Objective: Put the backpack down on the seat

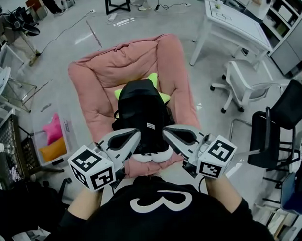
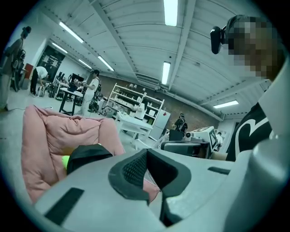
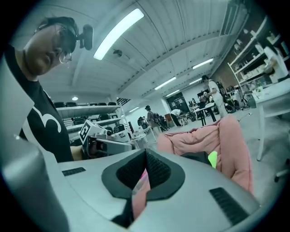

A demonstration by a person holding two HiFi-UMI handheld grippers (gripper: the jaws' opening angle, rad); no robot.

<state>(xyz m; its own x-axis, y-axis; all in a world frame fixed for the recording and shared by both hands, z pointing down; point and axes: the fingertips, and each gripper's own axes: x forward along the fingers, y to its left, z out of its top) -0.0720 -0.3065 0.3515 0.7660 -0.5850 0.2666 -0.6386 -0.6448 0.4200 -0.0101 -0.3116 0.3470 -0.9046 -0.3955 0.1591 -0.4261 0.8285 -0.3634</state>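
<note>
A black backpack (image 1: pixel 141 110) with neon-green spikes stands on the pink cushioned seat (image 1: pixel 90 80), leaning against its back. My left gripper (image 1: pixel 136 135) and right gripper (image 1: pixel 166 133) flank the backpack's lower end near the seat's front edge. Both are shut, and nothing shows between their pads. In the left gripper view the shut left gripper (image 2: pixel 146 152) points past the backpack (image 2: pixel 88 154) and the pink seat (image 2: pixel 50 136). The right gripper view has the shut right gripper (image 3: pixel 145 154) low in the frame, with the seat (image 3: pixel 235 145) and a strip of the backpack (image 3: pixel 199 157) beyond.
A white table (image 1: pixel 236 25) and a white office chair (image 1: pixel 244 87) stand to the right of the seat, with a black chair (image 1: pixel 284 118) nearer me. A clear bin holding a pink star toy (image 1: pixel 52 131) and a black crate (image 1: pixel 13 152) sit at the left. Cables cross the floor behind.
</note>
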